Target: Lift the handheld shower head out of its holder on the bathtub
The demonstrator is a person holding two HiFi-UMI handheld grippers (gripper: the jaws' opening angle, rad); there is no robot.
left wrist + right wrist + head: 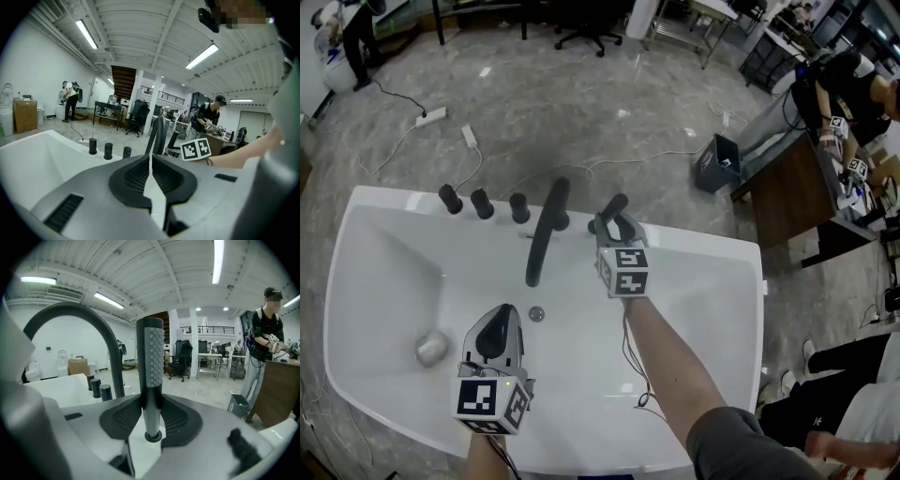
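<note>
The handheld shower head point(612, 208), a slim black wand with a dotted spray face point(153, 357), stands upright at the bathtub's far rim point(712, 246), right of the curved black spout point(546, 230). My right gripper point(617, 223) is shut on the wand's lower shaft, a pad pressing on each side point(152, 411). A dark ring sits round the shaft's foot. My left gripper point(497, 323) hovers over the tub's basin, jaws shut together with nothing between them point(151, 161). From the left gripper view, the spout point(159, 133) and the wand point(174, 138) rise behind the jaws.
Three black knobs point(482, 203) line the far rim left of the spout. A drain point(536, 314) and a grey lump point(432, 348) lie in the basin. Beyond the tub are floor cables, a power strip point(431, 115), a dark bin point(717, 161) and a wooden desk point(792, 192).
</note>
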